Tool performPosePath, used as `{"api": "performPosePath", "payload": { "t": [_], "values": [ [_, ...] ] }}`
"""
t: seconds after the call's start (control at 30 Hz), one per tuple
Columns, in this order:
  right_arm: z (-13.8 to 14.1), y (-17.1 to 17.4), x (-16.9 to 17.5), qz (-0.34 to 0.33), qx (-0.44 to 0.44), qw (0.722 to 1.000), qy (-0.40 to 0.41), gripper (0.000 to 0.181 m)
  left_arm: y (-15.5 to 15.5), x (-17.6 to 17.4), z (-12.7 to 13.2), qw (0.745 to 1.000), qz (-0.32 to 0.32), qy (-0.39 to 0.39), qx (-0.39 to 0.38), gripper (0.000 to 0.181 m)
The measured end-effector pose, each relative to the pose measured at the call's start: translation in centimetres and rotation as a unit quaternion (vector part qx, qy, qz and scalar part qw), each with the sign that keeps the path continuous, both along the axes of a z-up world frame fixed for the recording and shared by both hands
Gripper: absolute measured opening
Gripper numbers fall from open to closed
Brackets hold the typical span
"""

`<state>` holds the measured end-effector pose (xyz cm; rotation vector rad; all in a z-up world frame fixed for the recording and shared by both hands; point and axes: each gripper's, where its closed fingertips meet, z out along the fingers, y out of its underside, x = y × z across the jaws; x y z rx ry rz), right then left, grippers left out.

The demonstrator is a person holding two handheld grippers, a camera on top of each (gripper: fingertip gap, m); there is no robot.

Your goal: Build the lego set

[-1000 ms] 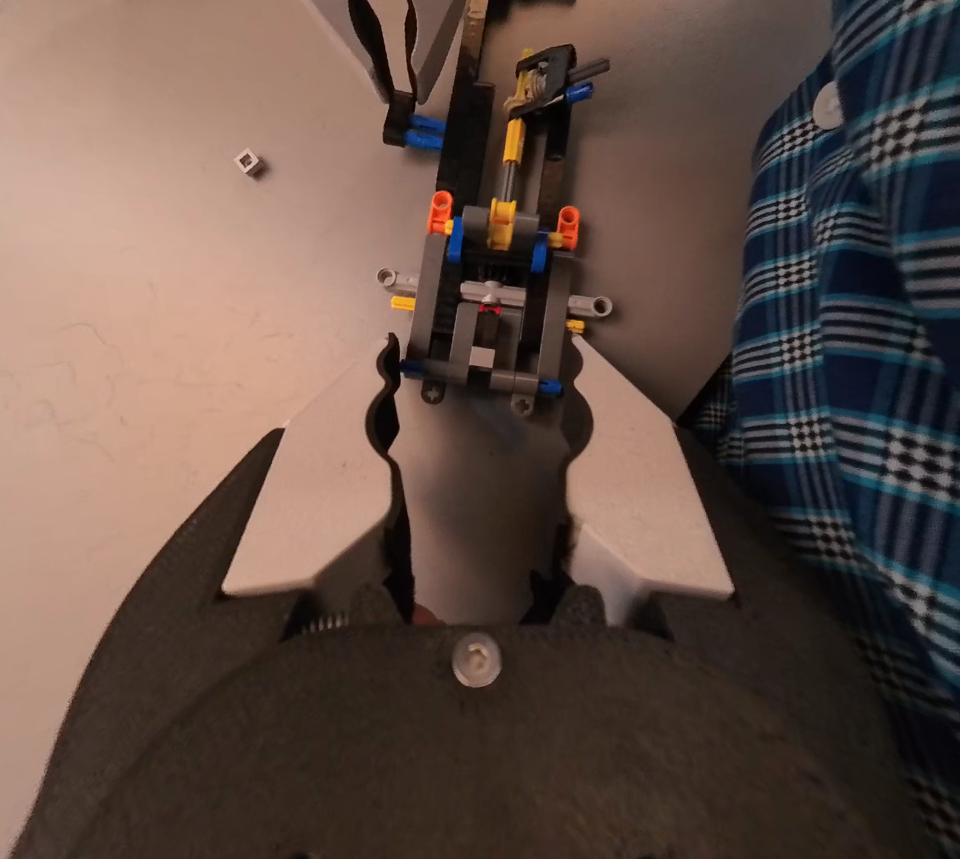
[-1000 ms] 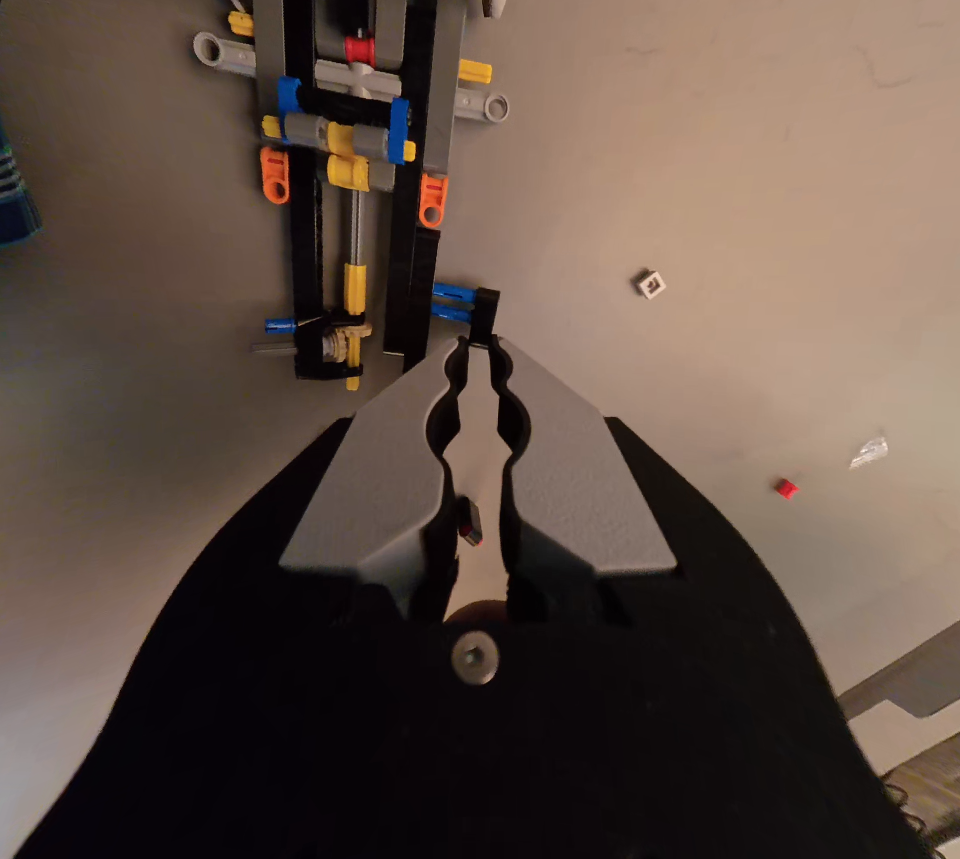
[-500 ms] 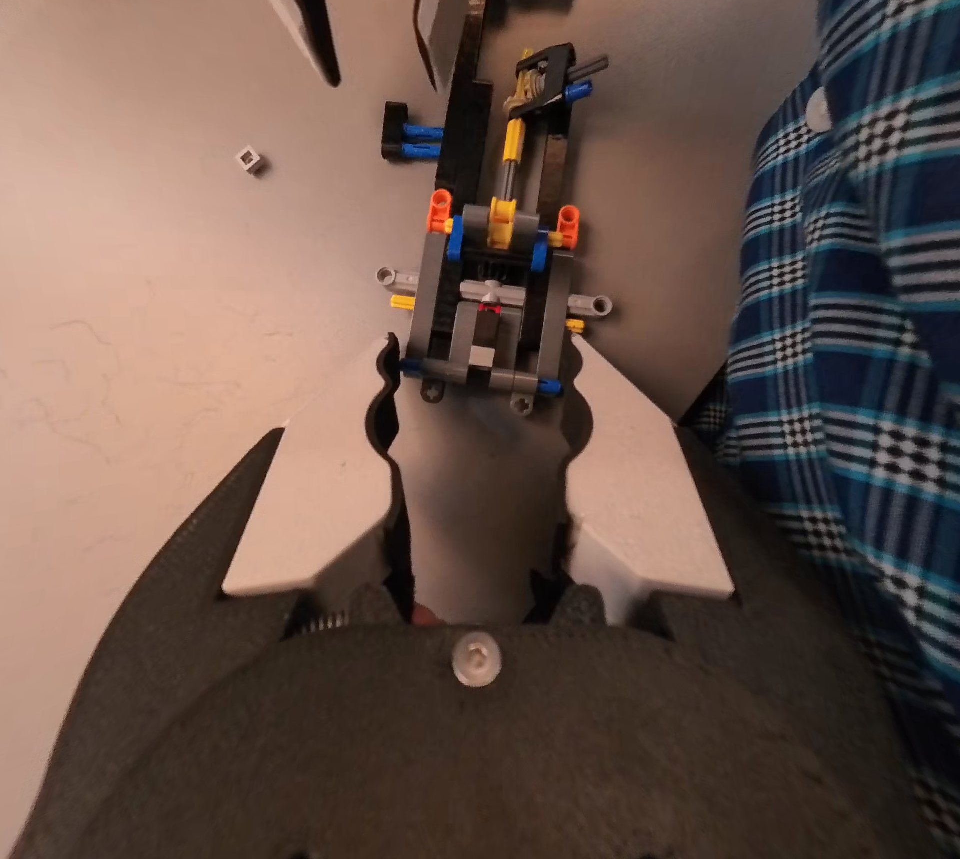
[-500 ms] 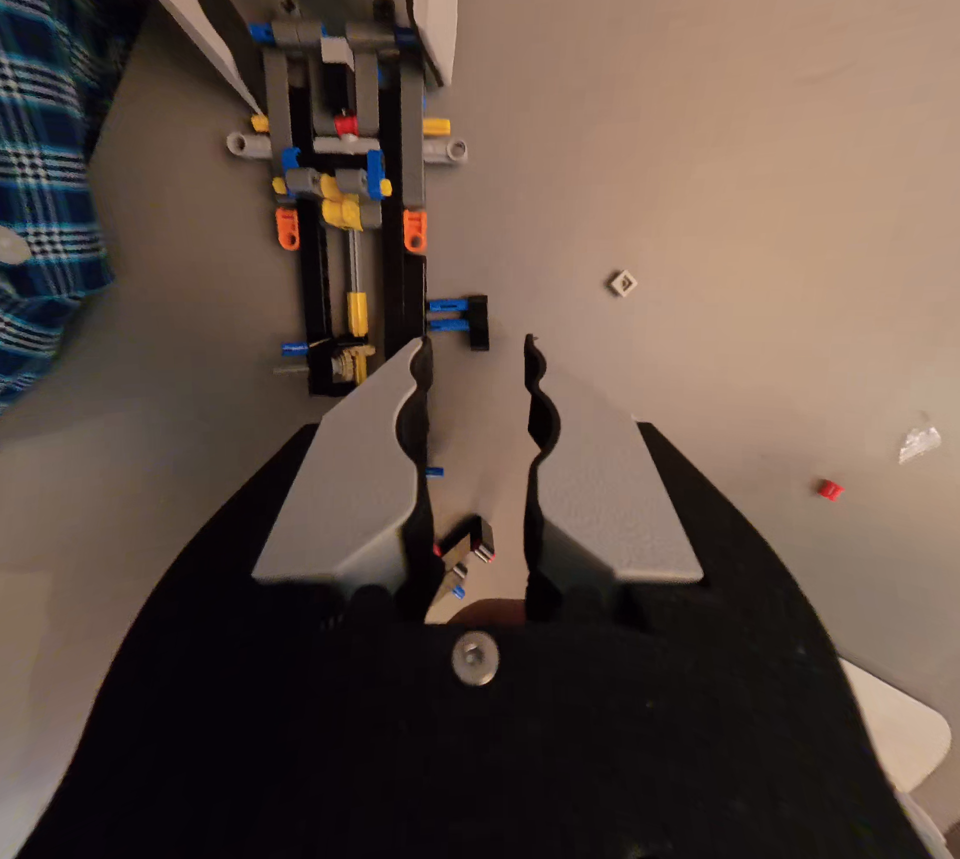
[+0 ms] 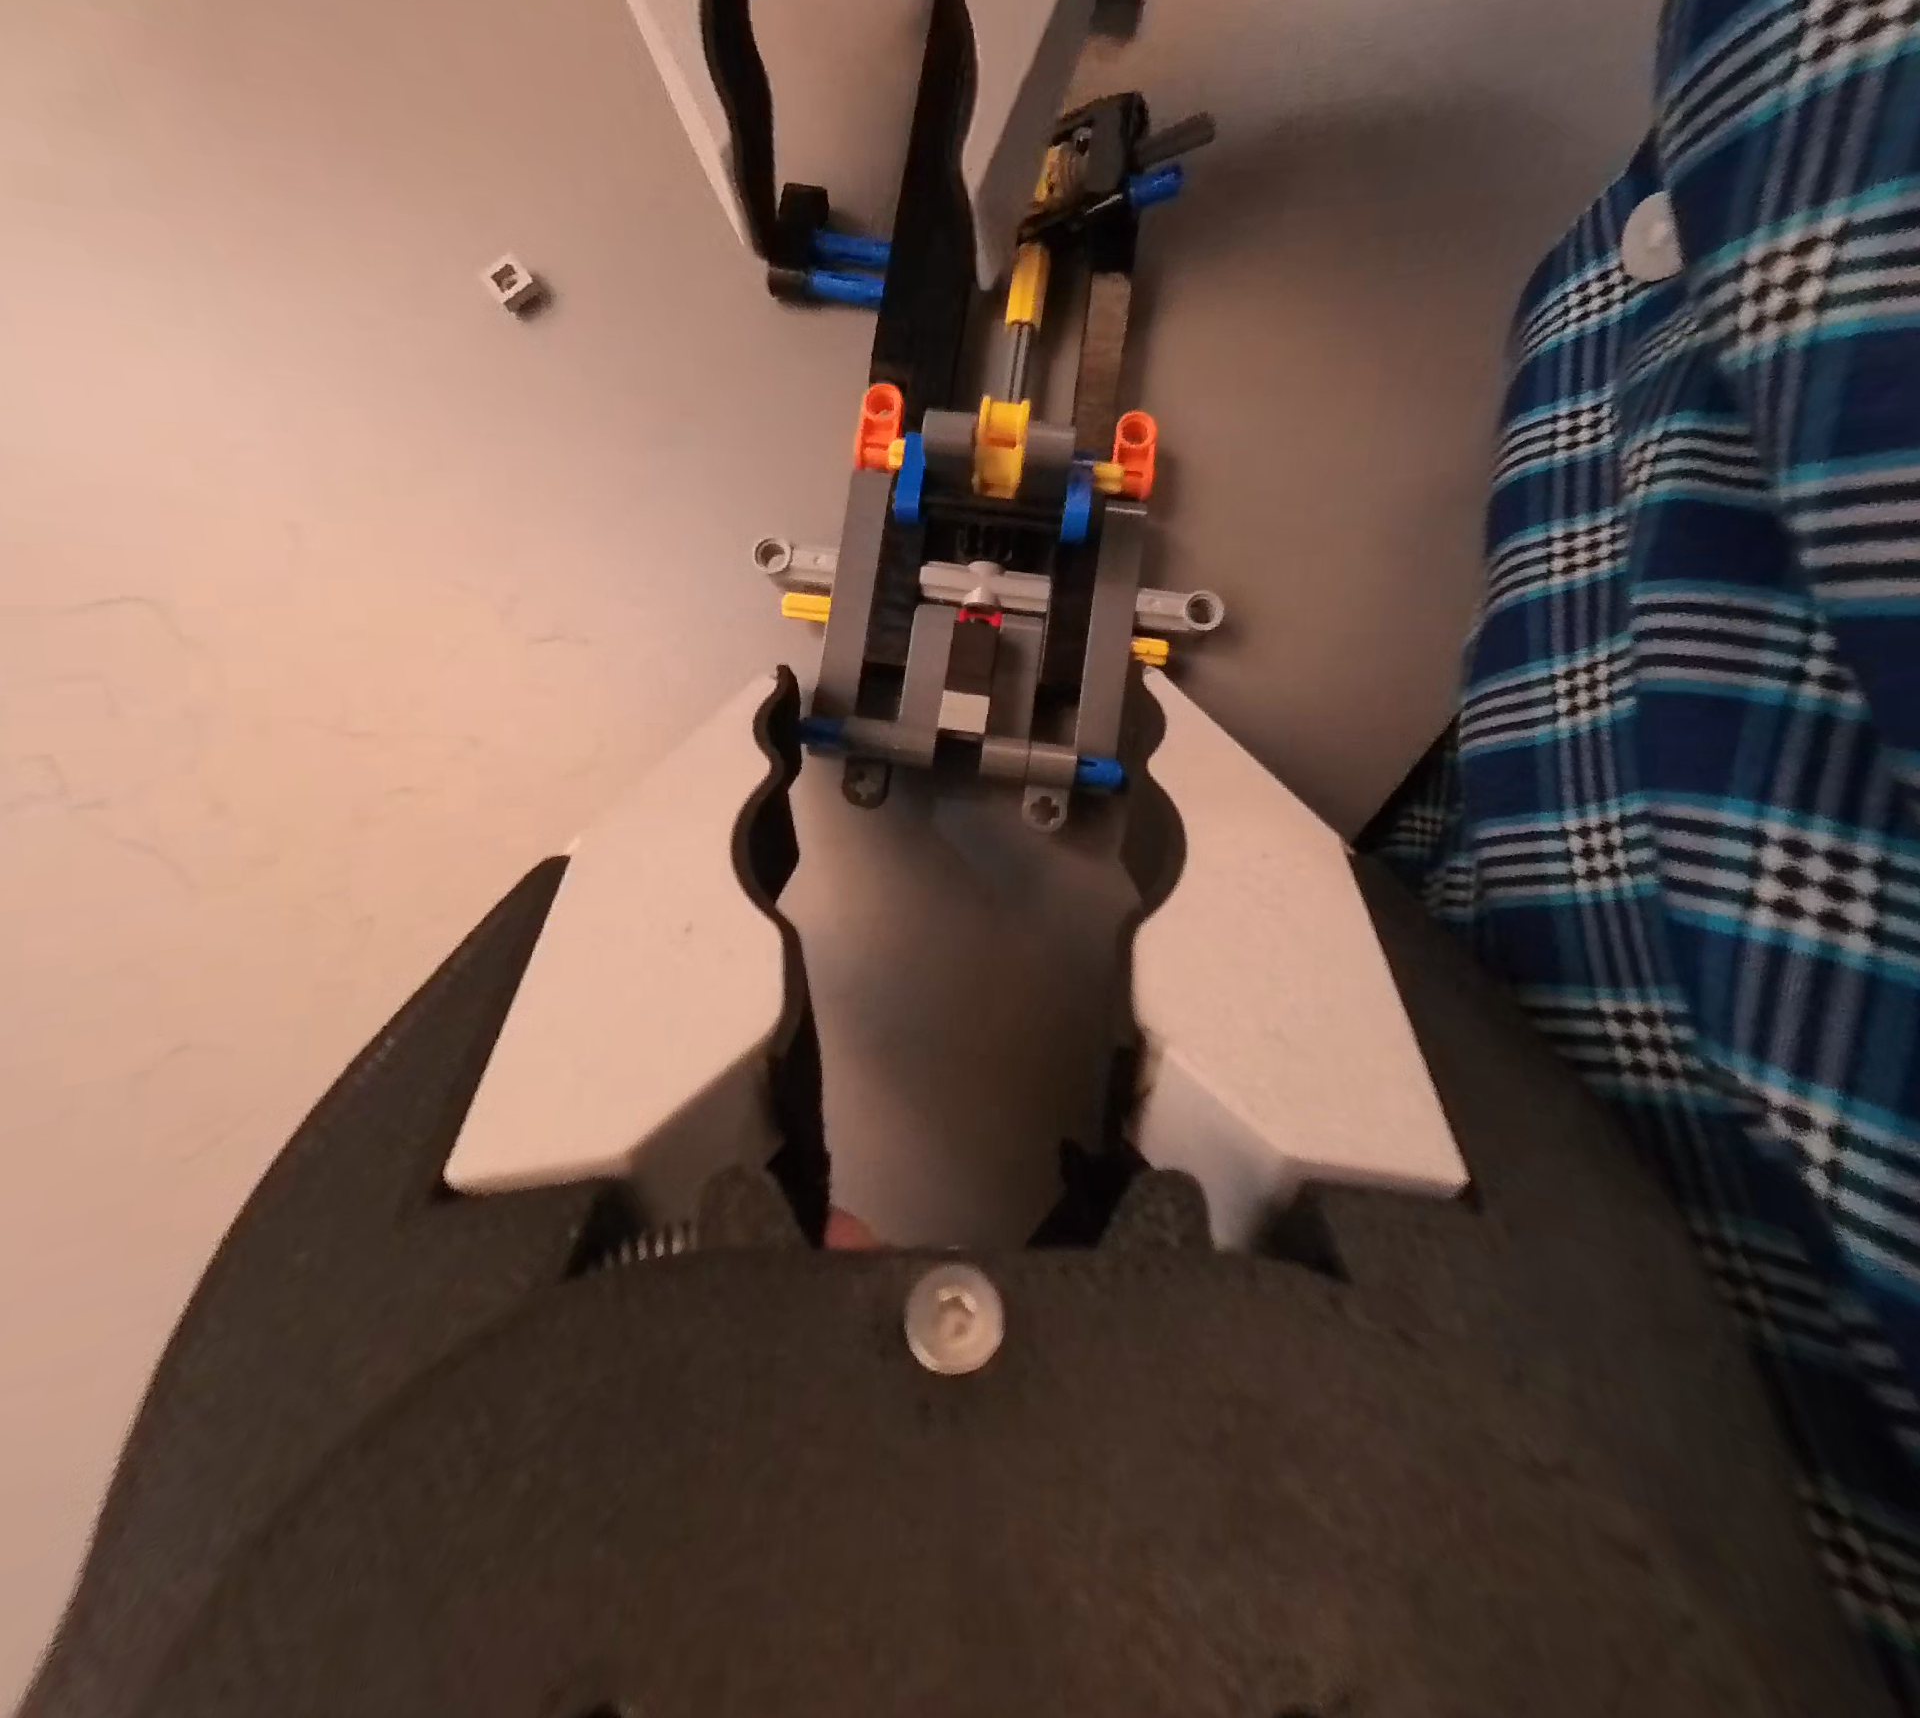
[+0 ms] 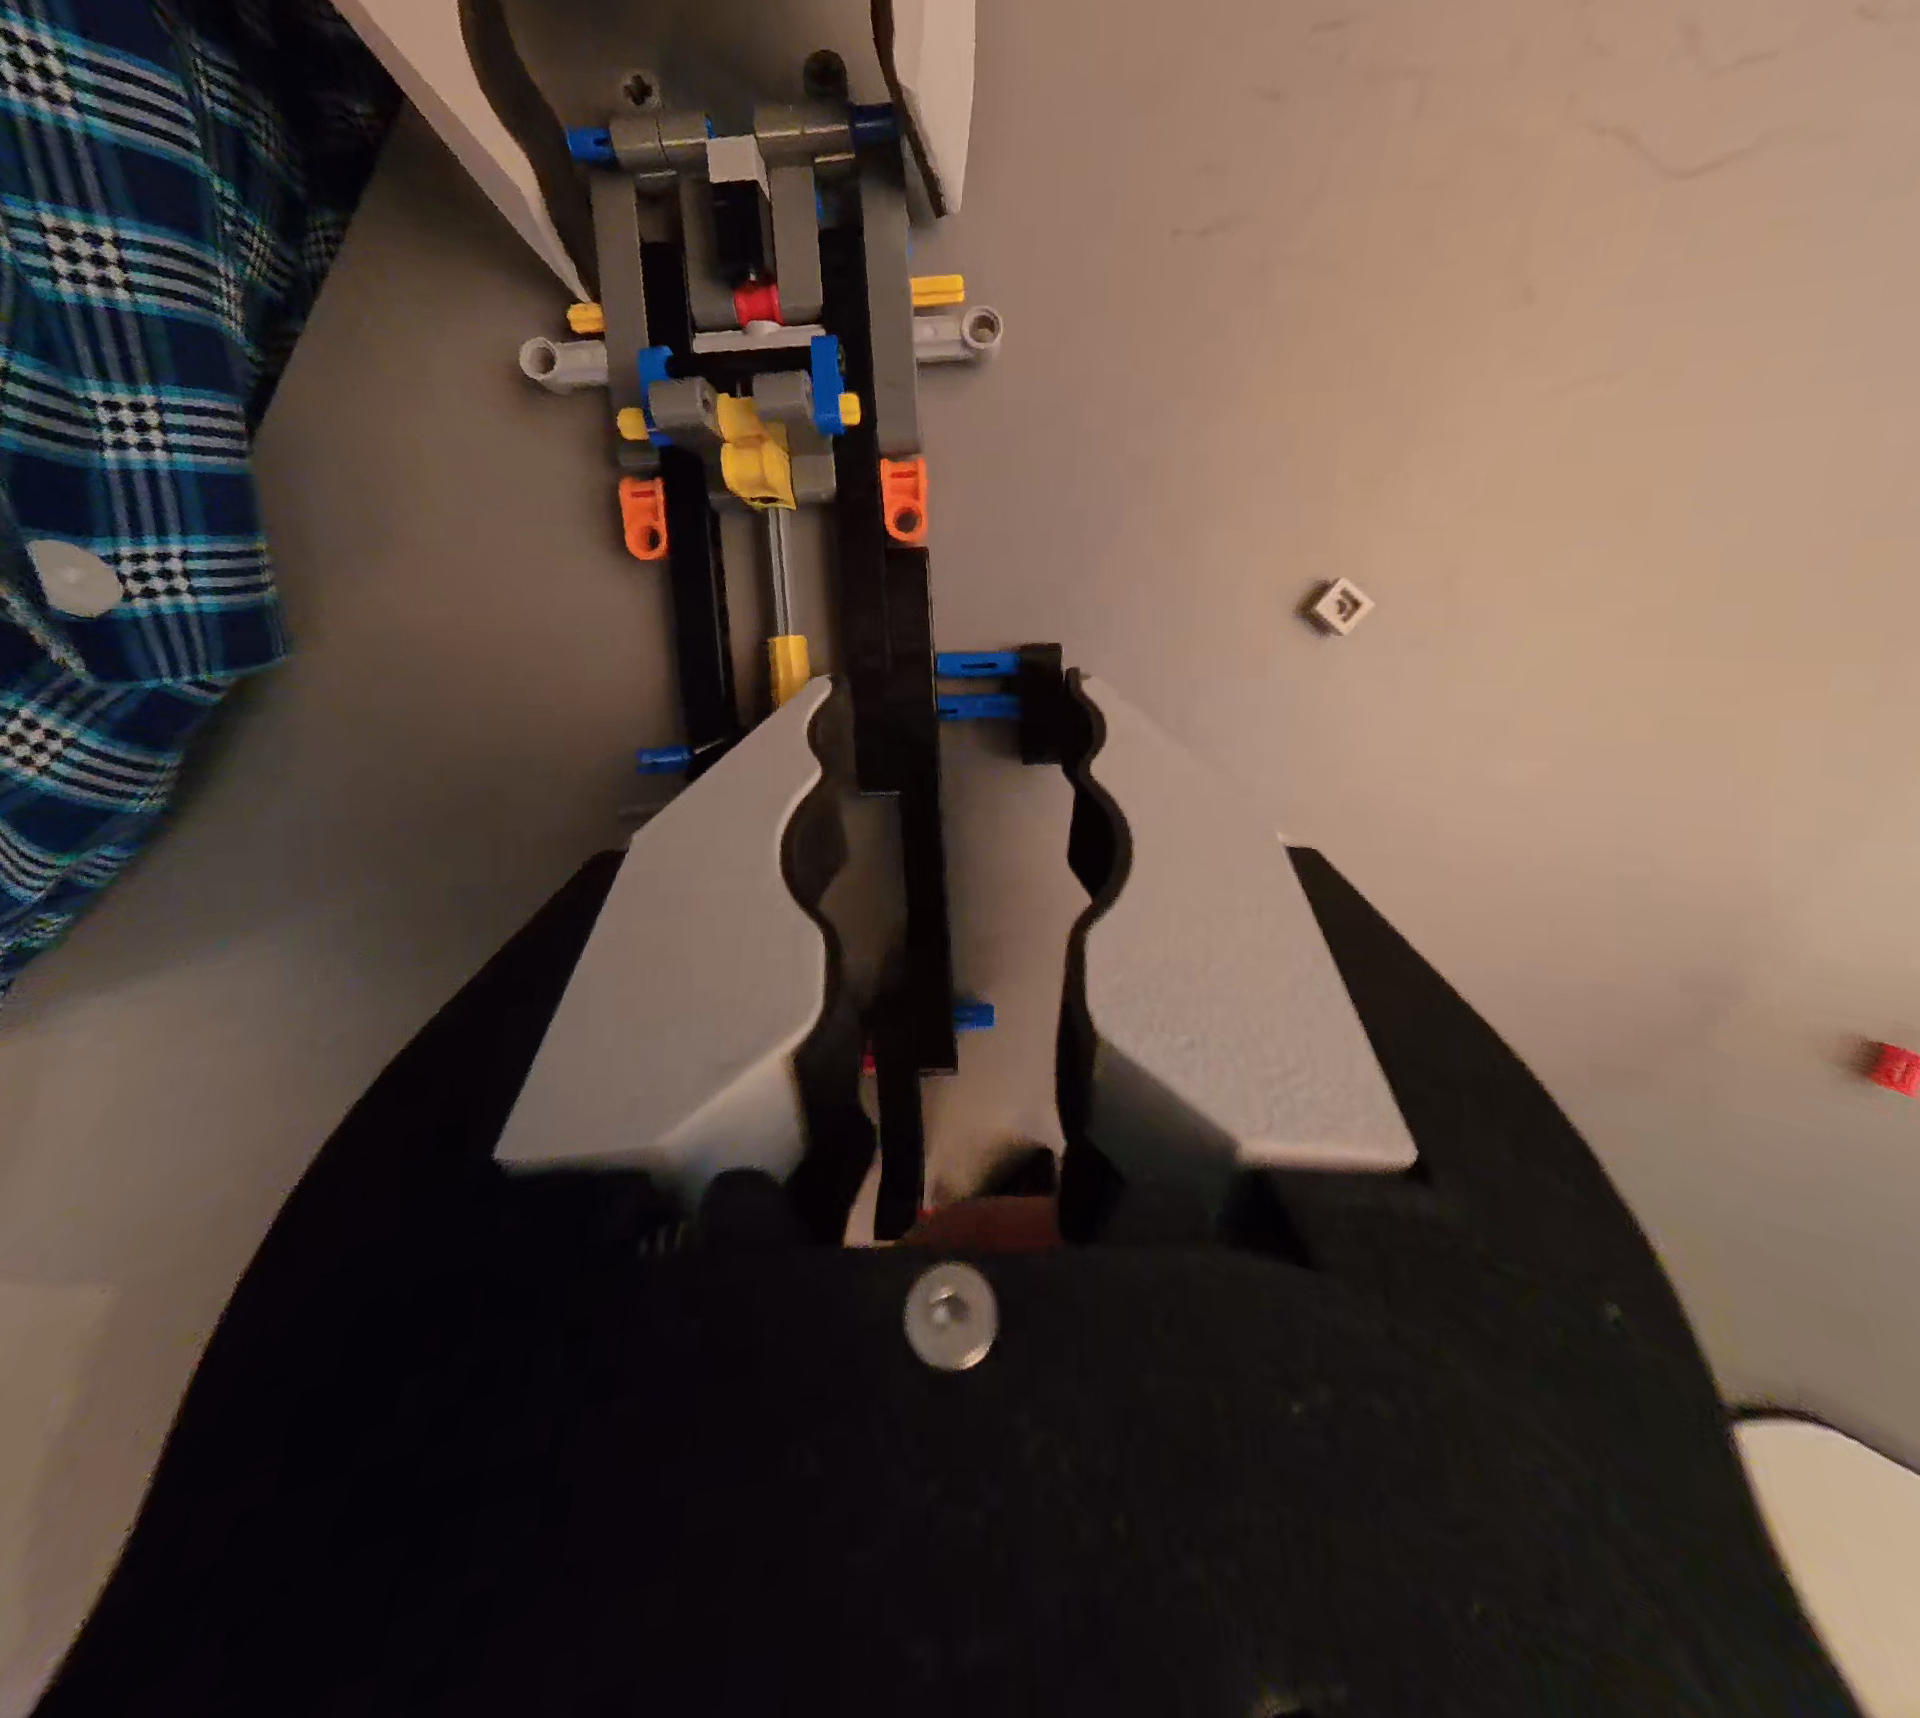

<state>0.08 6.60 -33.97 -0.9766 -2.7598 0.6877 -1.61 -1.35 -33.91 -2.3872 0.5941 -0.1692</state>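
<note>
On the beige worktop (image 5: 312,733), the left hand-held gripper (image 5: 966,712) keeps its wide-spread fingers around the near end of the long grey-and-black Lego Technic chassis (image 5: 987,588), its pads against the blue pin tips on either side, steadying rather than clamping it. Farther along, the right hand-held gripper (image 6: 951,702), which a second ago pinched the small black connector with two blue pins (image 6: 1013,692), has let go and come back half open, one finger outside the connector, the other beyond the chassis's black side beam (image 6: 894,681). The connector now lies just beside that beam, pins pointing in, apparently not yet seated; a squeeze looks the likely next move. A small grey square piece (image 6: 1337,605) lies apart.
</note>
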Motion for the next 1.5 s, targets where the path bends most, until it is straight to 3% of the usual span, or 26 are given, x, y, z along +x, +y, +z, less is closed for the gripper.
{"api": "performPosePath", "payload": {
  "t": [0.87, 1.17, 1.37, 1.5],
  "values": [
    [0.1, -0.1, -0.9, -0.012, -0.006, 0.997, 0.082, 0.037, 0.2, -0.8, -0.2, 1.000, 0.017, -0.017, -0.019, 0.060],
    [0.4, 0.0, -0.9, -0.022, -0.039, 0.998, 0.040, 0.044, 0.4, -1.0, -0.2, 0.999, 0.014, -0.020, -0.028, 0.061],
    [1.9, 1.2, -1.7, -0.048, -0.084, 0.995, 0.036, 0.023, 0.2, -1.8, 1.6, 0.998, 0.014, -0.049, -0.026, 0.060],
    [1.6, 1.8, -1.9, -0.040, -0.061, 0.997, 0.037, 0.011, 2.4, -1.4, 4.6, 0.997, 0.022, -0.065, 0.022, 0.049]
  ]
}}
